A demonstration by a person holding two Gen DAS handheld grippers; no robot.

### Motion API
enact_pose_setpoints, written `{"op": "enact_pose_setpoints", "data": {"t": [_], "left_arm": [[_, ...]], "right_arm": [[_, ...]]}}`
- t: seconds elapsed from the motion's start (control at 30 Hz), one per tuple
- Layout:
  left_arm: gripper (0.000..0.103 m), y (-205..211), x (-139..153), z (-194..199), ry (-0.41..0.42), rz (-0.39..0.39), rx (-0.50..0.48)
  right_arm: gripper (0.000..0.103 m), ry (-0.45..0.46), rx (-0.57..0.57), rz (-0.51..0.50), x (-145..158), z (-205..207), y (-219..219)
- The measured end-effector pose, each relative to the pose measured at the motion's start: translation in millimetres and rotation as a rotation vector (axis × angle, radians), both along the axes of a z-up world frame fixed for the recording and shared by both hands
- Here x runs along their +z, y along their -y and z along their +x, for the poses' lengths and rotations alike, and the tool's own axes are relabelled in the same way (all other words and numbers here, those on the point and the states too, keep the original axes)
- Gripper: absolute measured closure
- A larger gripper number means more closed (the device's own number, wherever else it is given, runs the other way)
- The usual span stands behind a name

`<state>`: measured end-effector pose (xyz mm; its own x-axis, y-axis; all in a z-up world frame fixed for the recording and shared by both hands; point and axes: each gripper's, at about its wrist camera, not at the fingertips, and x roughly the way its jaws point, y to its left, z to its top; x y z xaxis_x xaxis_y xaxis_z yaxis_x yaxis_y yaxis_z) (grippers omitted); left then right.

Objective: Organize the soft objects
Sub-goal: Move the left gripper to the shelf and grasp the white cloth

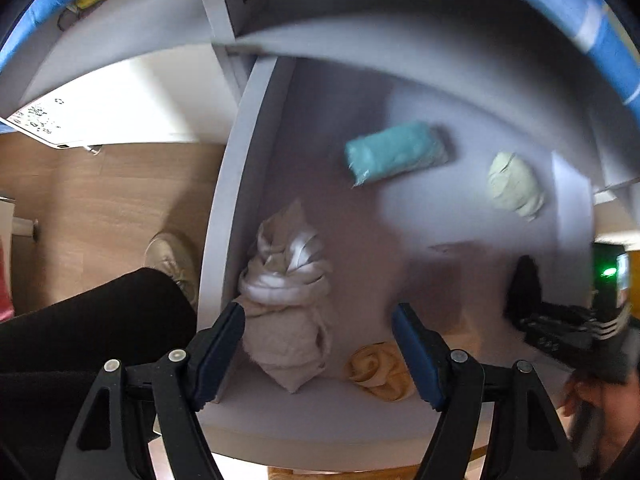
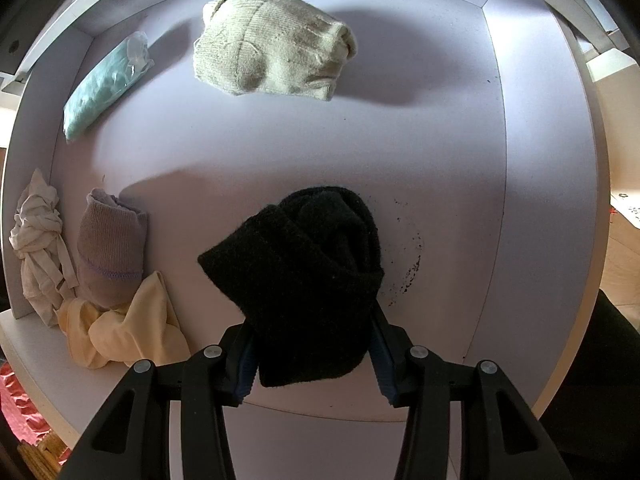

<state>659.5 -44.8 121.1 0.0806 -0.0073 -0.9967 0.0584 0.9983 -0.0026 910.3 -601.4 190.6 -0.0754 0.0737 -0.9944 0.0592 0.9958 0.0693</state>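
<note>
Hiding the right gripper (image 2: pixel 314 354), black knit bundle (image 2: pixel 304 280).

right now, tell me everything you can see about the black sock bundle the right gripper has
The black sock bundle is thick, fuzzy knit, rolled or folded into a lumpy wad with a cuff-like fold on top. The right gripper pinches its lower end between blue-padded fingers, pointing down over the white drawer floor. Whether it rests on the floor or hangs above it is unclear. It touches no other cloth; dark specks lie on the floor beside it.
</note>
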Motion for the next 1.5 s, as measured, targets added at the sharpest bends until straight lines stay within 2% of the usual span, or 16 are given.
{"op": "enact_pose_setpoints", "data": {"t": [0.13,0.33,0.47,0.7,0.97,1.07,1.23,1.3,1.37,1.4,1.43,1.5], "left_arm": [[0.040,-3.0,-15.6,-1.6,-0.050,0.017,0.012],[0.043,-5.2,-31.3,-3.6,-0.095,0.039,0.025],[0.041,-7.8,-45.6,-3.5,-0.122,0.029,0.045],[0.036,-1.1,-70.4,-3.2,-0.160,0.041,0.021],[0.031,4.0,-73.3,3.0,-0.116,-0.129,0.025],[0.029,3.1,-75.5,4.0,-0.109,-0.110,0.030],[0.029,-8.4,-82.9,8.3,-0.112,-0.093,0.092],[0.029,-4.3,-83.6,9.5,-0.106,-0.088,0.074],[0.033,-0.5,-85.2,8.6,-0.105,-0.070,0.049],[0.039,3.1,-85.4,10.0,-0.103,-0.061,0.039],[0.049,5.8,-84.9,10.8,-0.104,-0.060,0.034],[0.055,10.9,-89.5,10.0,-0.113,-0.075,0.038]], "right_arm": [[0.055,0.000,0.000,0.000,0.0,0.0,-0.2],[0.055,0.002,0.002,-0.002,0.0,-3.0,-0.1],[0.055,0.003,0.000,0.002,-0.5,-3.9,1.0],[0.055,0.003,0.002,0.000,-2.1,-0.9,1.9],[0.055,0.006,0.003,-0.003,-2.5,-1.0,0.7],[0.055,0.009,0.009,-0.007,-3.0,-1.7,0.3],[0.055,0.012,0.020,-0.017,-5.2,-5.3,-7.0],[0.055,0.012,0.028,-0.026,-5.6,-5.6,-8.5],[0.055,0.012,0.036,-0.032,-5.4,-5.3,-9.5],[0.055,0.012,0.038,-0.035,-5.3,-5.2,-10.0],[0.055,0.011,0.040,-0.036,-5.2,-5.2,-10.6],[0.055,0.007,0.038,-0.037,-3.9,-7.1,-12.0]]}}
